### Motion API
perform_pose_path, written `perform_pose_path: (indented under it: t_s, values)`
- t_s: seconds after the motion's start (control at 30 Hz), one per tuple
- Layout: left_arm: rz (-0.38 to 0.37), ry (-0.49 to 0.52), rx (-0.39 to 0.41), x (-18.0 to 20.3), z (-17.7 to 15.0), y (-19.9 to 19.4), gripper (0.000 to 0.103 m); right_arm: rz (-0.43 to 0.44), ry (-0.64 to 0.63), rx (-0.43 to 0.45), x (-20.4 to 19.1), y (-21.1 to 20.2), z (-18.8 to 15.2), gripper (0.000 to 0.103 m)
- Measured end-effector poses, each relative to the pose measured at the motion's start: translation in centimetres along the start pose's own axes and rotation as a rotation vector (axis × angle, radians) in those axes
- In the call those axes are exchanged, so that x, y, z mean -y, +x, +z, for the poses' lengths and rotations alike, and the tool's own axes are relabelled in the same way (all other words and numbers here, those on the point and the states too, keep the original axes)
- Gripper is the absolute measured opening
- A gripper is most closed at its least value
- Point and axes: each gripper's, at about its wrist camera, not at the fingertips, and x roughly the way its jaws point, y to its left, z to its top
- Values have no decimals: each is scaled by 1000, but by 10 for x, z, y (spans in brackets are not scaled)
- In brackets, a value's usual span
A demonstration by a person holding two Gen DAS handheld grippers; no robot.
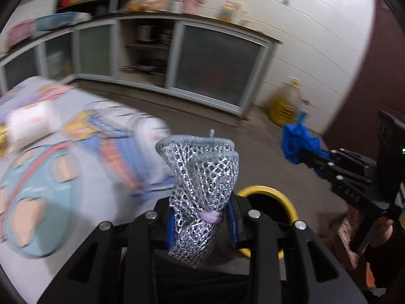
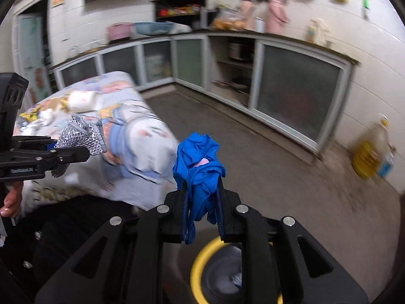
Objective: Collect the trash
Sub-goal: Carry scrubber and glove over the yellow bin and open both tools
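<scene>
Step in hand, as judged: carrying two picked-up pieces of trash to the bin. Both frames were blurred.

Left gripper (image 1: 202, 224), low centre of the left wrist view, was clamped on a silver mesh scrubber (image 1: 202, 177) tied with a pale band; the mesh stood up above the jaws and a tuft hung below them. Right gripper (image 2: 202, 212), low centre of the right wrist view, was clamped on a crumpled blue glove (image 2: 198, 167), most of it bunched above the fingers, a strip trailing beneath.

Yellow-rimmed bin (image 2: 200, 261) sat at the bottom of the right wrist view, directly under the glove; in the left wrist view its rim showed just right of the scrubber. Contents: a dark liner and something pale at the bottom, too blurred to name.

Table with the cartoon-print cloth (image 2: 141, 126) lay at left, with more litter on it: a white packet (image 2: 82, 100) and yellow wrappers (image 2: 31, 116).

Next move, by judgement: centre each gripper over the bin mouth and part the jaws. The glove may cling to the pads; the mesh may snag.
</scene>
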Motion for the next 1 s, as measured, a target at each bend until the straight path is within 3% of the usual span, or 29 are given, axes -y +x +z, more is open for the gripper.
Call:
perform_pose_path:
  t_s: [0.3,0.5,0.67,1.0]
  values:
    - [-147,169,-86,90,12,62,28,-152,111,-55,75,-22,-50,17]
    - [-193,246,-165,132,-1,95,29,-177,183,-90,96,-20,-74,17]
    - [-217,267,-243,147,-14,131,29,-170,217,-166,104,1,-102,17]
    - [-181,306,-364,164,-35,186,30,-188,265,-289,111,35,-139,17]
